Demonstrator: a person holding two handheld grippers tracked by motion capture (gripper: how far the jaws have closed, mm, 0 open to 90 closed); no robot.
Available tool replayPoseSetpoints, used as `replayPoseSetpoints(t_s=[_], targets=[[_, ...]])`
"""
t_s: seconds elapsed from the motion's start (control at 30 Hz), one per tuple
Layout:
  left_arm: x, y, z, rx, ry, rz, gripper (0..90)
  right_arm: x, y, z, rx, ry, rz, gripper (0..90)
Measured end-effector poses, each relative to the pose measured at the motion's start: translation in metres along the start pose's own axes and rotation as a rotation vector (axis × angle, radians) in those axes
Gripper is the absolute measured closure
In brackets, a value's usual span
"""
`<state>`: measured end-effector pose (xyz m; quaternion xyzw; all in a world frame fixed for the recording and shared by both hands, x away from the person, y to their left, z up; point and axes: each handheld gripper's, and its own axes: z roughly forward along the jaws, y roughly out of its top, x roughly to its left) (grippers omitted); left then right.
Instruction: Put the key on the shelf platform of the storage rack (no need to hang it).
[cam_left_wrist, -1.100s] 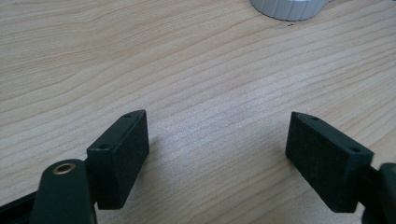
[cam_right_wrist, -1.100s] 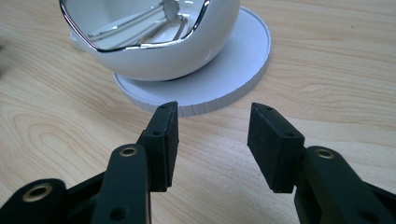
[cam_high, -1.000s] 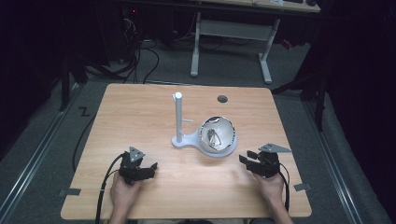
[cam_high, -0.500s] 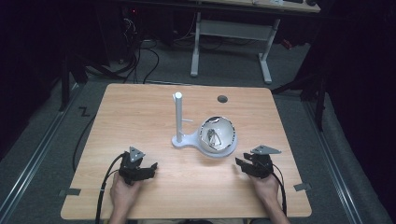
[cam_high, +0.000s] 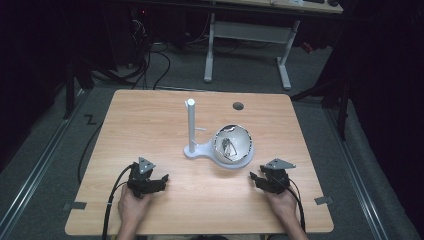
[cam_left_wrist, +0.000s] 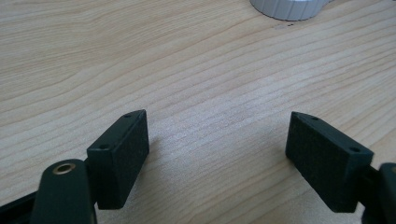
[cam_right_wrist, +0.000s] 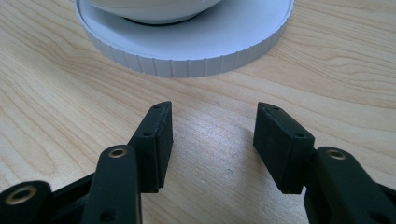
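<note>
My right gripper (cam_high: 261, 178) sits low on the table (cam_high: 150, 120), just in front of the white stand (cam_high: 227, 161), and its jaws have just been opening, wide now with bare wood between them. My left gripper (cam_high: 152, 181) rests well off to the stand's left, jaws spread wide too, nothing in them. On the stand's round base sits the bowl (cam_high: 231, 143), with something dark and thin inside that I can't make out. The upright post (cam_high: 191, 125) rises at the stand's far-left end. My worry: coming in this low, a jaw tip may butt the ribbed rim (cam_right_wrist: 187, 63) and shove the stand, or tip the bowl off its base.
</note>
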<state>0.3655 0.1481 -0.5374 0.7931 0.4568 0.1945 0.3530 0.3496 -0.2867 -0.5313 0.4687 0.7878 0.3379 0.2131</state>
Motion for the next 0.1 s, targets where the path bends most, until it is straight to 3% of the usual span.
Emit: replayPoseSetpoints(t_s=[0.1], targets=[[0.0, 0.0, 0.0, 0.0, 0.0, 0.0, 21.9, 0.0001, 0.0, 0.0, 0.0, 0.0, -0.001, 47.8]])
